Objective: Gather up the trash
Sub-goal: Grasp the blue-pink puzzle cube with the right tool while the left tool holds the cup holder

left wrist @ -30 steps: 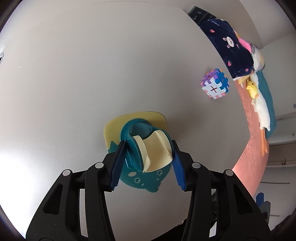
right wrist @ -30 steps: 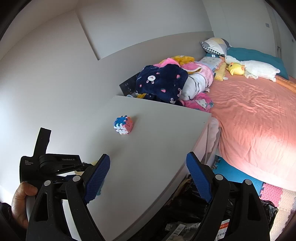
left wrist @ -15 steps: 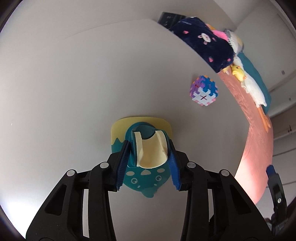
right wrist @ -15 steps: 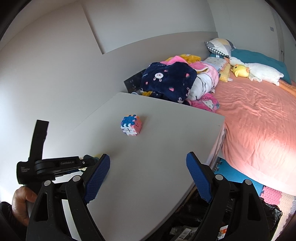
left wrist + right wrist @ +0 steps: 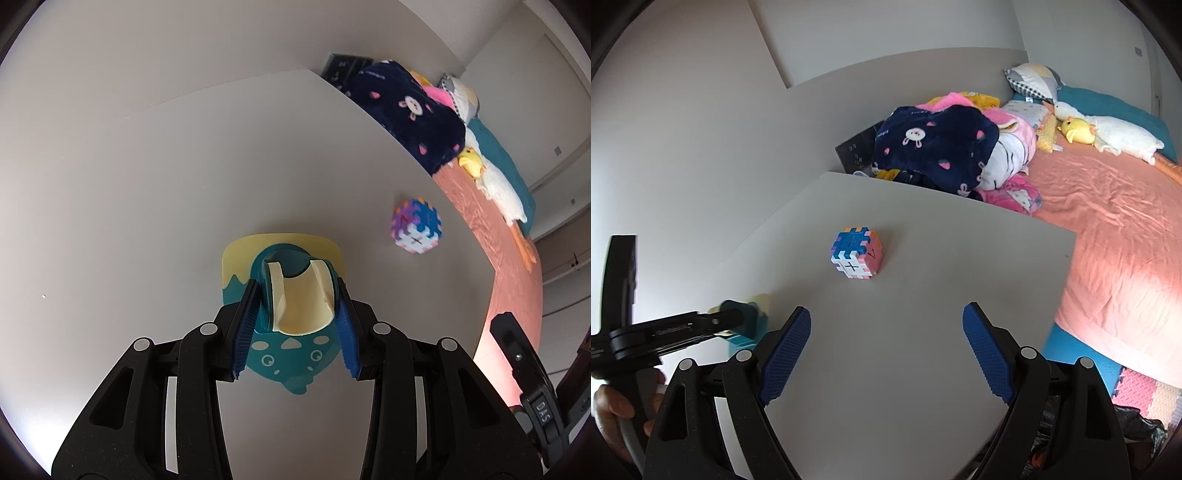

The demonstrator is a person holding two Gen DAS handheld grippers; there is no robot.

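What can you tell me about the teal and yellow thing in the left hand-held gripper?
The teal and yellow holder looks like moulded plastic: a flat cartoon-face base, pale yellow at the far end, carrying a raised teal stem topped by a cream curved cradle. The left hand-held gripper has its blue pads pressed on both sides of the stem. Whether the base touches the grey table is unclear.

A colourful puzzle cube (image 5: 856,254) is sitting alone mid-frame on the grey counter (image 5: 923,332). Behind it, upper centre, a navy blanket (image 5: 934,144) is lying heaped beside the counter's far edge. At right, a yellow duck toy (image 5: 1078,130) is resting on the pink bed (image 5: 1115,236).
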